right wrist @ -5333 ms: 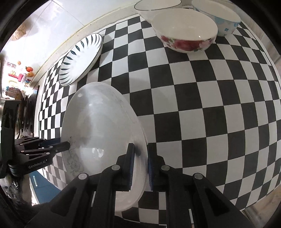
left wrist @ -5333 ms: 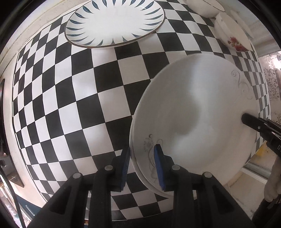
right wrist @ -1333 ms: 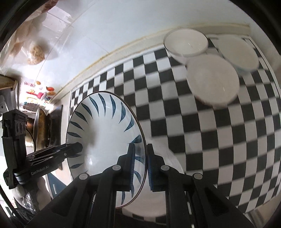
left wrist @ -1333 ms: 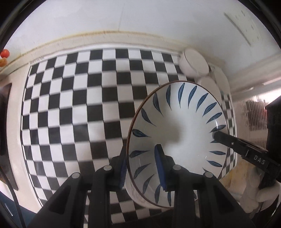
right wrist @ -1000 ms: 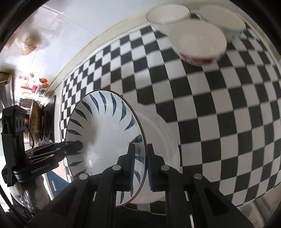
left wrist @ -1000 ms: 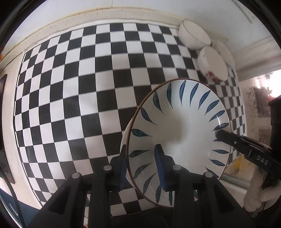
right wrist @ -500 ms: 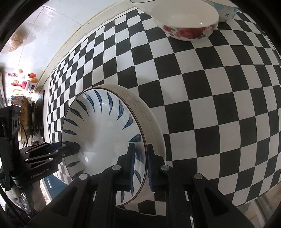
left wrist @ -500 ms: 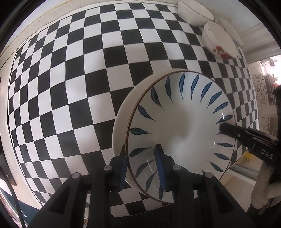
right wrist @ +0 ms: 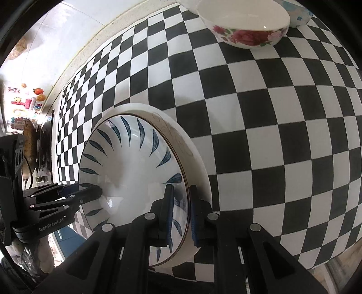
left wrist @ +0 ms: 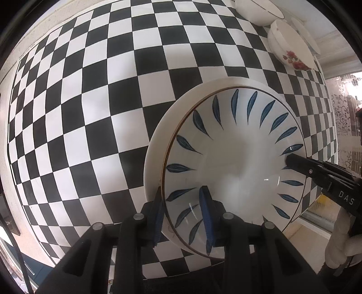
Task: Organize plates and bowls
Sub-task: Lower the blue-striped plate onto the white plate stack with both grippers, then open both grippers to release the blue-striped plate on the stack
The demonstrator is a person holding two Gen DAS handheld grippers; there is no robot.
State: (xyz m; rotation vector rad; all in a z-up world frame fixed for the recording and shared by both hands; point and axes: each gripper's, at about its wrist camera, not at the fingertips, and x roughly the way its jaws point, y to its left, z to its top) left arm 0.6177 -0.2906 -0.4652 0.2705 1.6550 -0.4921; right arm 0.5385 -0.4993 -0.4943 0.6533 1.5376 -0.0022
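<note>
A white plate with blue leaf marks (left wrist: 237, 156) rests on top of a plain white plate (left wrist: 156, 144) on the checkered table. My left gripper (left wrist: 183, 212) is shut on the blue-leaf plate's near rim. My right gripper (right wrist: 181, 210) is shut on its opposite rim, seen in the right wrist view with the blue-leaf plate (right wrist: 131, 167) and the white plate's rim (right wrist: 192, 156) under it. Each gripper shows in the other's view: the right one (left wrist: 321, 174), the left one (right wrist: 67, 199).
A rose-patterned bowl (right wrist: 244, 29) stands at the far side, also in the left wrist view (left wrist: 291, 49). A plain white bowl (left wrist: 255, 11) and a blue-flowered bowl (right wrist: 298, 13) stand beside it. The checkered tabletop (left wrist: 90, 101) spreads to the left. The table edge is close below.
Both grippers carried the blue-leaf plate down from above the table onto the plain white plate. It now sits lower and nests in the white plate.
</note>
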